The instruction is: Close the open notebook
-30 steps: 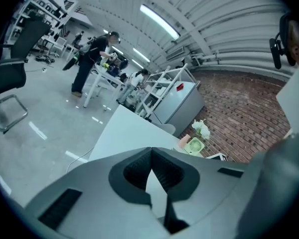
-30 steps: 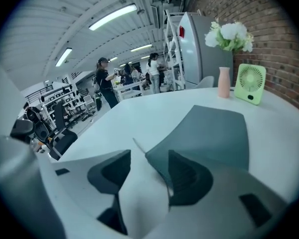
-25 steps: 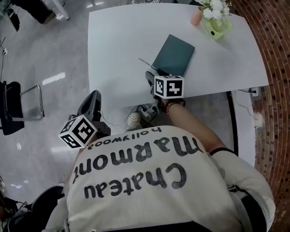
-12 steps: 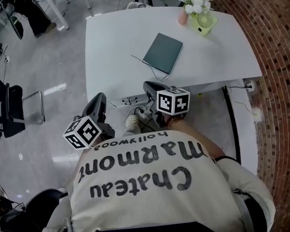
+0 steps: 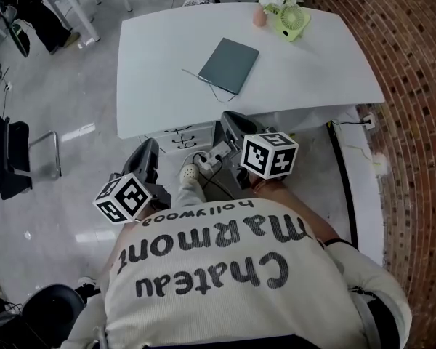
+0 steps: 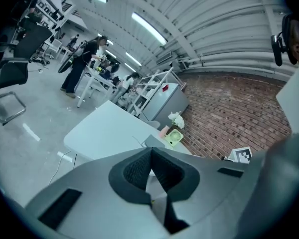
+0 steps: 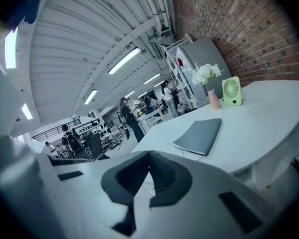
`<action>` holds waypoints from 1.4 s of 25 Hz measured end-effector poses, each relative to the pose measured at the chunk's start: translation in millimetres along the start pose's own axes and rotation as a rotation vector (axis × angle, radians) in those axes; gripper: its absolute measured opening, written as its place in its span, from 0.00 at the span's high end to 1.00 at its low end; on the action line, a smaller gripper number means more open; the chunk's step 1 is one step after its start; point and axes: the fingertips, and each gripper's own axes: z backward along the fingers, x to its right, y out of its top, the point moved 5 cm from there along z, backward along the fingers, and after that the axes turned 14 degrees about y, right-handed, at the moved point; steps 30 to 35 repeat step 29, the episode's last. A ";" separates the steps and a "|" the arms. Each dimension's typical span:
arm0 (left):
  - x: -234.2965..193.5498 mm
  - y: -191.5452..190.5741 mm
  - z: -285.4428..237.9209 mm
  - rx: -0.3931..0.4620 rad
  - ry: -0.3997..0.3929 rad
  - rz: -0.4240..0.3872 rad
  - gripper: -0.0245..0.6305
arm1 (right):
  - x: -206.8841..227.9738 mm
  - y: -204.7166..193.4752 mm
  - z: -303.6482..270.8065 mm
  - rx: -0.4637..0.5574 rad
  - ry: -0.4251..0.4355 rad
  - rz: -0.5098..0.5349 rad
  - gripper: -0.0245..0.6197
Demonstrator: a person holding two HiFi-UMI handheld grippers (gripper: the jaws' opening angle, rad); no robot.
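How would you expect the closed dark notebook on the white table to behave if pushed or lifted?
The notebook lies flat on the smooth table, so a push would probably slide it, not tip it. It looks thin with straight edges, so likely light and fairly stiff. The thin cord trailing from its edge might snag.

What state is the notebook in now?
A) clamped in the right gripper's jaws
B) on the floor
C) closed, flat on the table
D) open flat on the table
C: the notebook lies shut, cover up, on the white table, with nothing touching it.
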 end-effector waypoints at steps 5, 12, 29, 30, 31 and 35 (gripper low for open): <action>11.0 -21.3 10.1 -0.018 -0.001 -0.006 0.96 | 8.7 -22.4 24.3 -0.049 -0.048 0.001 0.96; 17.8 -40.8 16.9 -0.044 0.000 -0.008 0.96 | 14.3 -37.3 41.7 -0.064 -0.066 -0.018 0.96; 23.6 -43.8 19.4 -0.044 0.016 -0.014 0.96 | 21.7 -43.9 47.1 -0.079 -0.063 -0.029 0.96; 23.6 -43.8 19.4 -0.044 0.016 -0.014 0.96 | 21.7 -43.9 47.1 -0.079 -0.063 -0.029 0.96; 23.6 -43.8 19.4 -0.044 0.016 -0.014 0.96 | 21.7 -43.9 47.1 -0.079 -0.063 -0.029 0.96; 23.6 -43.8 19.4 -0.044 0.016 -0.014 0.96 | 21.7 -43.9 47.1 -0.079 -0.063 -0.029 0.96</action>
